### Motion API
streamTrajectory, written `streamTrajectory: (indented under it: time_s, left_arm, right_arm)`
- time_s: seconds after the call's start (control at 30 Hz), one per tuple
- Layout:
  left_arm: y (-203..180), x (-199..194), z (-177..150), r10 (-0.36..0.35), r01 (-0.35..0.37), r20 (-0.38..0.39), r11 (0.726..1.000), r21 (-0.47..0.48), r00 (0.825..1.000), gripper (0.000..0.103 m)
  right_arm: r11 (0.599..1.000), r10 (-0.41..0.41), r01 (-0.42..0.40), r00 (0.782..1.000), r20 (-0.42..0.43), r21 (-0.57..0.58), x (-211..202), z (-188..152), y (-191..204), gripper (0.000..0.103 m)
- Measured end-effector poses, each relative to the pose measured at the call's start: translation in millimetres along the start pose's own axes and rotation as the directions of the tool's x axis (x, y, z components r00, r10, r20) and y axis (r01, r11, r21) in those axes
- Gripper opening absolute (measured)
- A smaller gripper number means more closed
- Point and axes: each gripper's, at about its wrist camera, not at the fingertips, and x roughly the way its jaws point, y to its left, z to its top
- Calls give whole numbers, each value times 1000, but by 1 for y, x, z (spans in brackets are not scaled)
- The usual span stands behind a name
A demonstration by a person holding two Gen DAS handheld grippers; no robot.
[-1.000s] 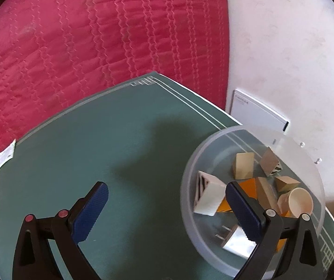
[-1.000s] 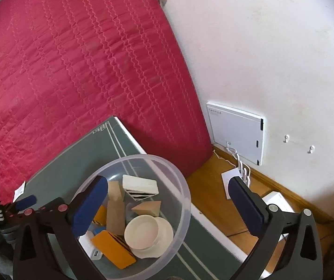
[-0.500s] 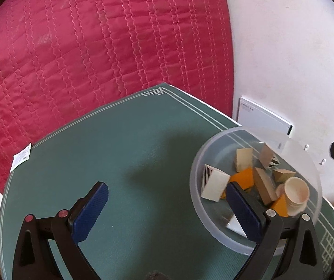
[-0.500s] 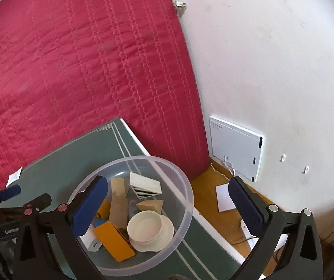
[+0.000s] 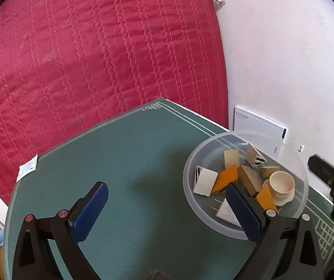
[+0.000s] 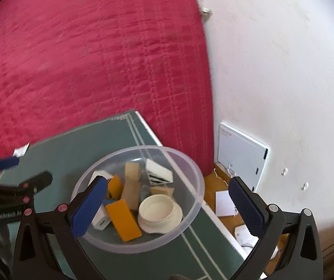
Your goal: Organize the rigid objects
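A clear plastic bowl (image 5: 245,229) sits near the right edge of a desk covered in a green mat (image 5: 131,175) with pale border lines. Inside the bowl lie several small rigid objects, jumbled and touching: a cream round cup (image 5: 281,183) resting on a matching lid, 2 orange flat blocks (image 6: 123,219), tan wooden wedges (image 5: 248,179), a white block with black stripes (image 6: 158,172), and a white plug adapter (image 6: 100,220). The left gripper (image 5: 165,212) hovers above the bare mat just left of the bowl, its 2 blue-padded fingers (image 5: 89,212) spread wide and holding nothing; the right-hand finger overlaps the bowl's near rim in the view. The right gripper (image 6: 167,207) hangs above the bowl's right side, its fingers (image 6: 246,205) likewise spread apart and empty, 1 over the bowl and 1 over the floor beyond the desk edge. Behind the desk is a bed with a red quilted cover (image 5: 85,58), and to the right a white wall (image 6: 283,70) with a white flat panel (image 6: 241,156) leaning against it. A small white tag (image 5: 28,168) lies at the mat's far left edge.
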Motion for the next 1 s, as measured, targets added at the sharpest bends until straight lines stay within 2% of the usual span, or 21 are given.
streamTrajectory:
  time_s: [0.2,0.57,1.0]
  left_arm:
    - [-7,-7,-5,13,-14,28,1000,27,1000,102]
    - [-20,-2,-14,-8,7,9,999,51,1000,102]
    - [-29,7,-20,4,-2,-32,998,66,999,102]
  right_arm:
    - [998,15,-14,1000,2,-63,-13,-11,13,103]
    - [994,13,-21,998,-69,-110,-4,-20,16,103]
    - [992,8,-19,996,-92,-122,3,-23,16,103]
